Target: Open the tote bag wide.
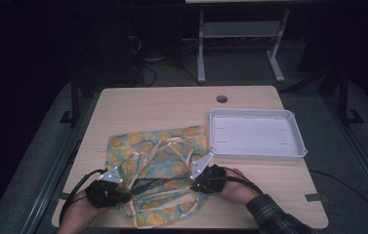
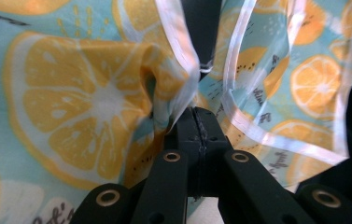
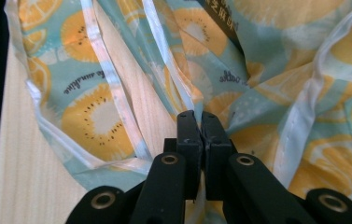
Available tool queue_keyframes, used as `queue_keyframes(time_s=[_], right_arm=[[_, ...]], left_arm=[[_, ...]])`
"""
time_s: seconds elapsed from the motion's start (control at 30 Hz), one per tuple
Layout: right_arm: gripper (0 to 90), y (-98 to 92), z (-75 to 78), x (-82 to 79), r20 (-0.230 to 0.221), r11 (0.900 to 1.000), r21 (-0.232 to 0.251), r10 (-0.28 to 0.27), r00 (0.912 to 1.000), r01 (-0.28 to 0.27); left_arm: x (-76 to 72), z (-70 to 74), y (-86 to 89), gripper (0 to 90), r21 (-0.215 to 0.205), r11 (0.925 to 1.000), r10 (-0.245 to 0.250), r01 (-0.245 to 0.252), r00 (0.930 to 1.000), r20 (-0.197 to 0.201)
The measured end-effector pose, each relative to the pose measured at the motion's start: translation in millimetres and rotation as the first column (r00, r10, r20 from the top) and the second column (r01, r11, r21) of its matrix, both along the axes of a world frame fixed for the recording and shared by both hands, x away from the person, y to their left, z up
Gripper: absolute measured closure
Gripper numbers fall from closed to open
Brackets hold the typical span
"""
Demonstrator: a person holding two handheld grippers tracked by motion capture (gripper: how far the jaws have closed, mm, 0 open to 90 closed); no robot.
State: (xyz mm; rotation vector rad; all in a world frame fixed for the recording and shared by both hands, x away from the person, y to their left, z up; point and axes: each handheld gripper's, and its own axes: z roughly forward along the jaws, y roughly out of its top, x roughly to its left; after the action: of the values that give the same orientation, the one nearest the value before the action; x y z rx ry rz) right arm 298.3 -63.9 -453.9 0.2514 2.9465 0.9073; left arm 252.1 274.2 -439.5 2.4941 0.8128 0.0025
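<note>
Nearest me, my left gripper (image 1: pixel 132 187) was clenched on the lemon-print cloth (image 1: pixel 159 156); in the left gripper view its jaws met on a bunched fold with the white hem (image 2: pixel 183 56) rising straight out of the pinch. My right gripper (image 1: pixel 194 186) was clamped on the same cloth, jaws pressed together over the fabric just right of a white tie strip (image 3: pixel 113 84) and the bare table (image 3: pixel 19 177) beyond that. The cloth lay crumpled between and ahead of both tools, most of it spread forward of the tips. To do this step well, I judged I should keep both pinches firm and move the two hands evenly — otherwise the hem could slip or the loose ties snag. Farther off, beyond the right gripper and to its right, sat the white tray (image 1: pixel 255 151) — well apart from the cloth's far edge, likely where it belonged.
</note>
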Motion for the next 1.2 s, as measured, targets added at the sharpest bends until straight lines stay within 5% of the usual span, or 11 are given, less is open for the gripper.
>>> queue_keyframes(time_s=[0.23, 0.77, 1.2], right_arm=[[86.3, 0.3, -1.0, 0.6, -0.006, 1.0, 0.001, 0.001, 1.0, -0.001], [60.6, -6.6, 31.3, -0.5, -0.09, 0.995, 0.09, -0.022, 0.9957, 0.03], [64.4, 12.7, 58.5, 9.4, 0.035, 0.988, 0.154, -0.037, 0.9987, 0.031]], left_arm=[[1.7, -4.1, -0.6, 89.1, 0.004, 1.0, 0.001, -0.001, 0.9999, -0.014], [0.8, -4.4, -0.6, 87.4, -0.009, 0.9995, 0.029, -0.03, 0.9992, -0.026], [1.4, -4.6, 0.3, 86.3, -0.016, 0.9994, 0.031, -0.032, 0.999, -0.031]])
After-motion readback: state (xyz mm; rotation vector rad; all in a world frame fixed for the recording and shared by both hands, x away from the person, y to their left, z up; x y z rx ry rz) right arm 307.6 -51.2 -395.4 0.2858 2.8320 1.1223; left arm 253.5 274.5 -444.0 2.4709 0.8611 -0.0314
